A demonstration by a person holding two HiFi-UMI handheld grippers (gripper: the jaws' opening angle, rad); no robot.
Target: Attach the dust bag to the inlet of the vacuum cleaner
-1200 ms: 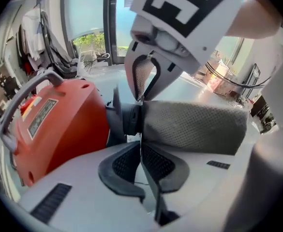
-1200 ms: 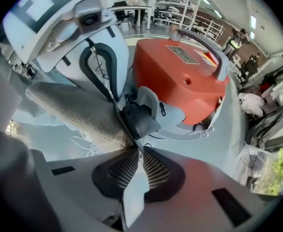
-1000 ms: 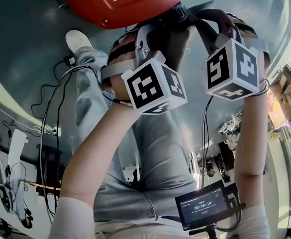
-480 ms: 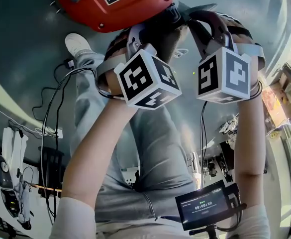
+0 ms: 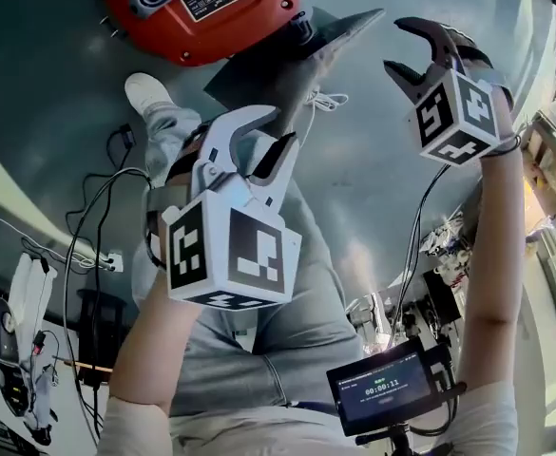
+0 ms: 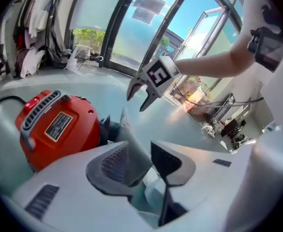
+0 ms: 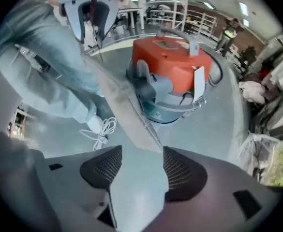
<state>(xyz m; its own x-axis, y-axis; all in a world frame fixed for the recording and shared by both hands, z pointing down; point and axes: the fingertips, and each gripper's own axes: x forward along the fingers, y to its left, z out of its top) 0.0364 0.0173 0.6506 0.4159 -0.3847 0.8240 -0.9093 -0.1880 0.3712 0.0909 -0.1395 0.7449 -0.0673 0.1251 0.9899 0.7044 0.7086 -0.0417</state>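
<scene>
So, head view first. The vacuum cleaner (image 5: 201, 12) sits at 12 o'clock: a rounded, glossy red plastic shell with a ribbed grey handle and a label plate, on a smooth grey floor (image 5: 49, 65). The dust bag (image 5: 297, 60) is a flat, matte grey sheet with straight edges and sharp corners. It angles off the dark inlet end of the vacuum toward 2 o'clock. I can't tell whether it's properly seated on the inlet. The left gripper (image 5: 276, 129) floats around 6 o'clock of the bag. Its white and black curved jaws are partly apart and opening, with nothing pinched. The right gripper (image 5: 396, 44) is at 3 o'clock of the bag, just beside the bag's far corner. Its jaws are opening too, wide apart and empty. A white shoe (image 5: 149, 76) is at 9 o'clock of the bag.

Left gripper view: the ribbed dark pads stand apart. The bag (image 6: 130, 134) shows edge-on in the gap between them, tapering toward 12 o'clock, and the pads aren't squeezing it. The vacuum (image 6: 54, 124) is at 9 o'clock, with the other gripper (image 6: 137, 102) above the bag.

Right gripper view: the dimpled pads are spread wide. The bag (image 7: 117, 98) runs through the gap toward 11 o'clock, loose. The vacuum (image 7: 172, 64) sits at 1 o'clock on its grey base, with a white tag (image 7: 198, 83) hanging off it.
</scene>
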